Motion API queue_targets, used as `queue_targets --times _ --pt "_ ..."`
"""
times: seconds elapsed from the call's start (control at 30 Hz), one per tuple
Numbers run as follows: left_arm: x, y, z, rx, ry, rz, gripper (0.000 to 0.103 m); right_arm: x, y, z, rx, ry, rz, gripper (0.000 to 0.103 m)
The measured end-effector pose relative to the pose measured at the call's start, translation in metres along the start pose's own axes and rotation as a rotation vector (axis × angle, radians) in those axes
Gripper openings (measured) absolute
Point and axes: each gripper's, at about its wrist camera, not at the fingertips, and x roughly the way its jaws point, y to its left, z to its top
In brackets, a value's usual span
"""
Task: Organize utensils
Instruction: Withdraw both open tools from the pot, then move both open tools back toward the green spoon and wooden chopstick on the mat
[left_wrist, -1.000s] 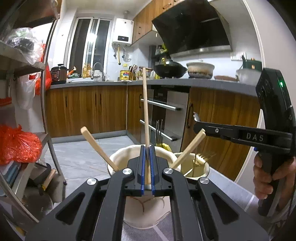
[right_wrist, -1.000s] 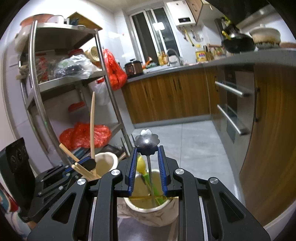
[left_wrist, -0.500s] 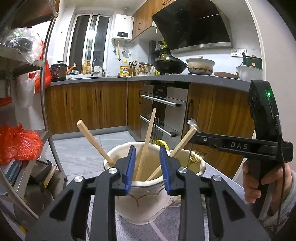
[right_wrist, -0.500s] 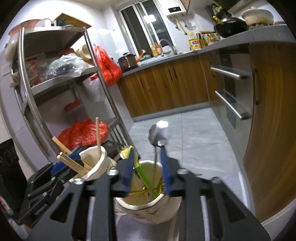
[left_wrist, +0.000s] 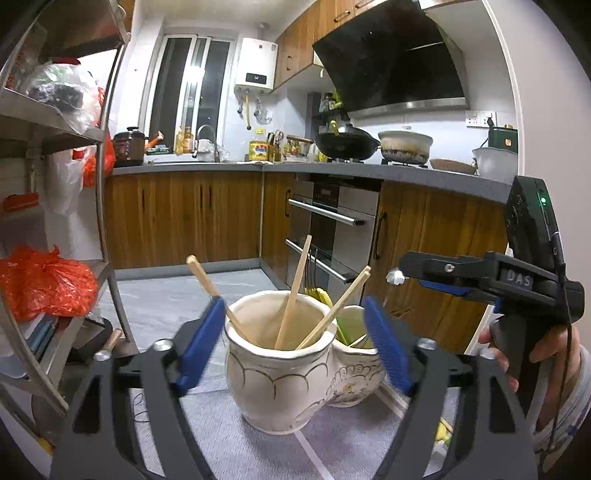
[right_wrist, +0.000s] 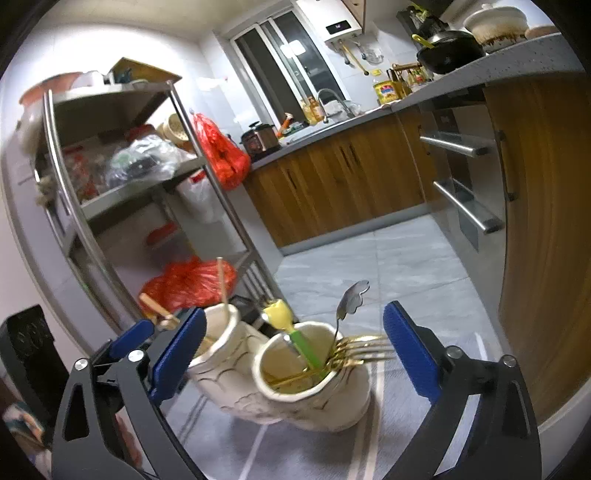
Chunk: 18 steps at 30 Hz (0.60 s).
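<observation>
Two joined cream ceramic pots stand on a grey cloth (left_wrist: 221, 443). Several wooden chopsticks (left_wrist: 293, 295) lean in the nearer pot (left_wrist: 277, 384). My left gripper (left_wrist: 293, 345) is in front of that pot's rim. Its jaws are opening, with nothing pressed between the pads. The second pot (right_wrist: 314, 391) holds golden forks (right_wrist: 362, 350), a flower-ended spoon (right_wrist: 351, 299) and a green-handled utensil (right_wrist: 295, 339). My right gripper (right_wrist: 293, 352) faces it. Its jaws are also opening, and it holds nothing. It shows side-on as the right gripper (left_wrist: 406, 273), held by a hand (left_wrist: 517, 354).
A metal shelf rack (right_wrist: 110, 206) with red bags (left_wrist: 40, 284) stands left of the table. Wooden cabinets (left_wrist: 177, 221) and an oven (left_wrist: 325, 229) line the far side, across the tiled floor. The chopstick pot (right_wrist: 221, 354) and the left gripper (right_wrist: 129, 339) lie left of the fork pot.
Both grippers went from shut to wide open. The left let go of a chopstick, which now leans in its pot. The right released the spoon into the fork pot.
</observation>
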Motion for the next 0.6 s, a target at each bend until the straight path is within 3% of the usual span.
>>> queue_targets --times 0.07,0.6 --pt "-0.009 -0.001 0.002 -0.009 -0.013 0.013 0.098 -0.011 0.002 -0.001 0.005 -0.01 0.002 0.098" --pt "-0.067 -0.019 -0.011 -0.048 0.046 0.062 0.098 -0.072 0.01 -0.036 -0.002 -0.018 -0.014 0.098"
